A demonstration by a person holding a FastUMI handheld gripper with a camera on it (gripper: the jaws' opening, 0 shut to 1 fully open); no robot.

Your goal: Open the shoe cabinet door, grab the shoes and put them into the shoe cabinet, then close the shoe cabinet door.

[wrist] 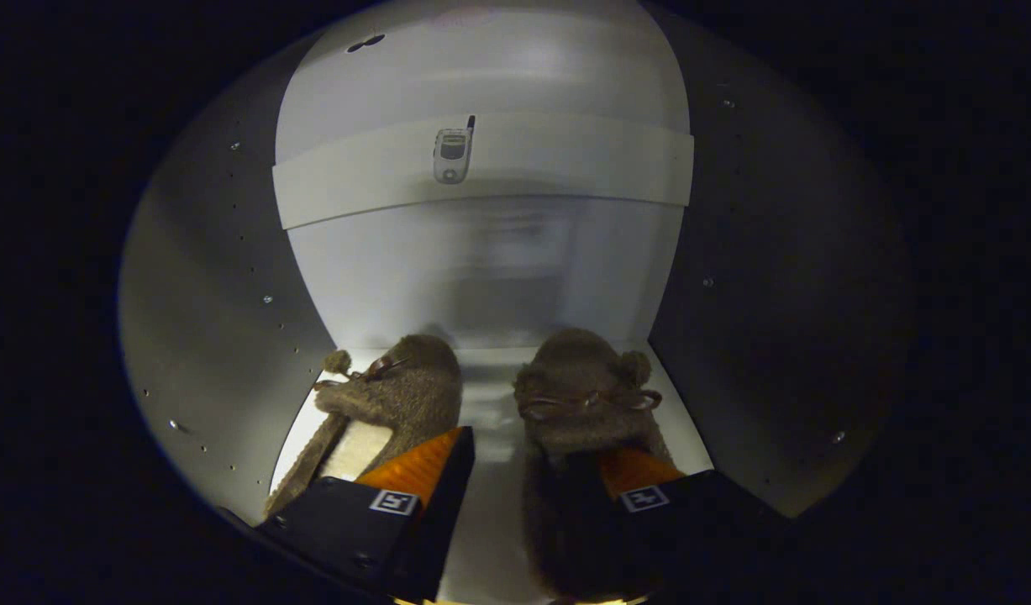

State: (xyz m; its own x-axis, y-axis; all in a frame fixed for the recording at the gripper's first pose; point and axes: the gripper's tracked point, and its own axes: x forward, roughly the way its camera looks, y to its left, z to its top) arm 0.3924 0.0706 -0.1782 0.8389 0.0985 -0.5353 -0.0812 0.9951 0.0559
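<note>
Two fuzzy brown slippers lie side by side on the pale floor [491,395] of the shoe cabinet, toes toward the back wall. The left slipper [402,395] has a cream lining and a small pompom. The right slipper [582,386] carries a thin bow. My gripper [532,458] is open and reaches into the cabinet. One fingertip [423,462] lies over the left slipper's inner edge and the other fingertip [633,470] over the right slipper's heel part. Bare floor shows in the gap between the fingers.
Grey side walls [221,294] with rows of small holes close in on both sides, the right wall [775,294] in shadow. A pale shelf band [565,160] crosses the back above the slippers, with a small flip-phone shape [453,153] on it.
</note>
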